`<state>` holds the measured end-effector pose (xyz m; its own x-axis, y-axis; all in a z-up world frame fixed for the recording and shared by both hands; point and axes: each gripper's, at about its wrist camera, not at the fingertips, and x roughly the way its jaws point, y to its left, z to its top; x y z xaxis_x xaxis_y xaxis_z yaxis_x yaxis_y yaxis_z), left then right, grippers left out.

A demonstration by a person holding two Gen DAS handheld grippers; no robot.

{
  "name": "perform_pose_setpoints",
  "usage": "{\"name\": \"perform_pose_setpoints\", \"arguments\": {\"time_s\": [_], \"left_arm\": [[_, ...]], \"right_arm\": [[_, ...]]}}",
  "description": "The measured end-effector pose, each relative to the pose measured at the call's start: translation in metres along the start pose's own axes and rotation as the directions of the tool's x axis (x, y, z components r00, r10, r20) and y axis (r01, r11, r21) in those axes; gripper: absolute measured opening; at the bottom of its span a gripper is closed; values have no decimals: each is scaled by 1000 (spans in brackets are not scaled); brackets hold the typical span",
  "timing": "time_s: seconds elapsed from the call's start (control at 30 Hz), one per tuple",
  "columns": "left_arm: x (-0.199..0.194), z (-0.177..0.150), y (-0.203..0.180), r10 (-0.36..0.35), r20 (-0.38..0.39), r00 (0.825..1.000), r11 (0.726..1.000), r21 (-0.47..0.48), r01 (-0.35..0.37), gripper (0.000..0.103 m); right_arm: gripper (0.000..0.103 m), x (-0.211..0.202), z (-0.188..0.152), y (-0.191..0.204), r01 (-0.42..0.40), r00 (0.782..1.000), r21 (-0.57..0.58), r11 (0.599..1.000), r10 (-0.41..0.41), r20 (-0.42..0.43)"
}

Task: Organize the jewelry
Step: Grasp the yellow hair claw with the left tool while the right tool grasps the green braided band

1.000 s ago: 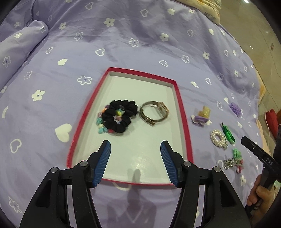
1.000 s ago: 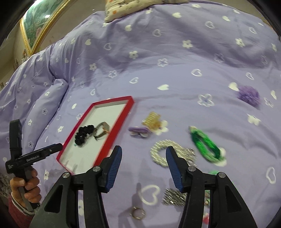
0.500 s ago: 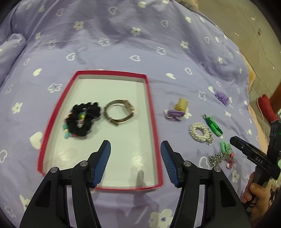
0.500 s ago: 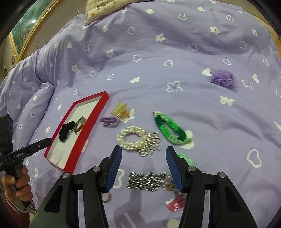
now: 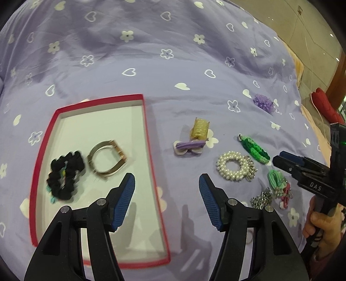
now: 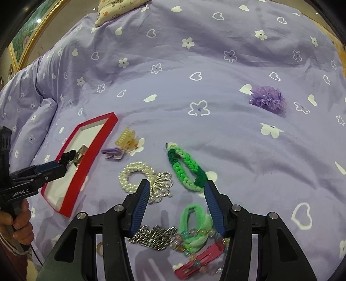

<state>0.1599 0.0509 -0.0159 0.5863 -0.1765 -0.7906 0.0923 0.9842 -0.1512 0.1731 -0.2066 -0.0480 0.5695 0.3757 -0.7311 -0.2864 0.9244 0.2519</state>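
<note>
one tray (image 5: 149,138), two bracelets (image 5: 234,166), two tools (image 5: 167,188)

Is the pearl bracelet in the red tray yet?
No. The pearl bracelet lies on the purple bedspread, outside the red tray.

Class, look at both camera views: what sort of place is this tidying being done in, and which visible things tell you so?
Most likely a bedroom. The jewelry lies on a bed under a purple duvet printed with hearts and flowers, a patterned pillow sits at its far end, and a gold-framed picture stands beside it.
</note>
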Motion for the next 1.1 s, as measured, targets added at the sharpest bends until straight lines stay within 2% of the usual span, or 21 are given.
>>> {"name": "perform_pose_setpoints", "arguments": {"time_s": [0.17, 0.5, 0.6, 0.63, 0.67, 0.7, 0.77, 0.87, 1.1], "left_arm": [[22, 24, -11, -13, -21, 1000, 1000, 15, 14, 62], [92, 58, -45, -27, -116, 993, 997, 73, 36, 62], [107, 62, -52, -26, -131, 991, 995, 88, 37, 62], [112, 63, -54, -20, -138, 990, 995, 91, 33, 62], [117, 64, -55, -20, -148, 989, 995, 92, 33, 59], [122, 64, -56, -26, -160, 987, 995, 90, 40, 55], [127, 65, -58, -27, -167, 986, 995, 90, 43, 28], [124, 66, -56, -44, -152, 987, 995, 80, 57, 29], [86, 62, -48, -96, -85, 992, 994, 35, 99, 28]], "right_arm": [[54, 14, 9, -1, 9, 1000, -39, 999, -10, -24], [54, 49, 15, -5, 26, 994, -102, 994, -36, -100], [52, 57, 17, -9, 25, 992, -97, 995, -36, -119], [48, 58, 17, -10, 23, 992, -96, 995, -35, -119], [40, 59, 17, -11, 30, 992, -99, 995, -42, -118], [36, 59, 17, -10, 34, 992, -101, 994, -45, -117], [26, 59, 17, -11, 28, 993, -98, 995, -39, -114], [21, 56, 17, -13, 15, 994, -81, 997, -24, -105], [20, 35, 21, -12, -36, 998, -26, 999, 34, -49]]}}
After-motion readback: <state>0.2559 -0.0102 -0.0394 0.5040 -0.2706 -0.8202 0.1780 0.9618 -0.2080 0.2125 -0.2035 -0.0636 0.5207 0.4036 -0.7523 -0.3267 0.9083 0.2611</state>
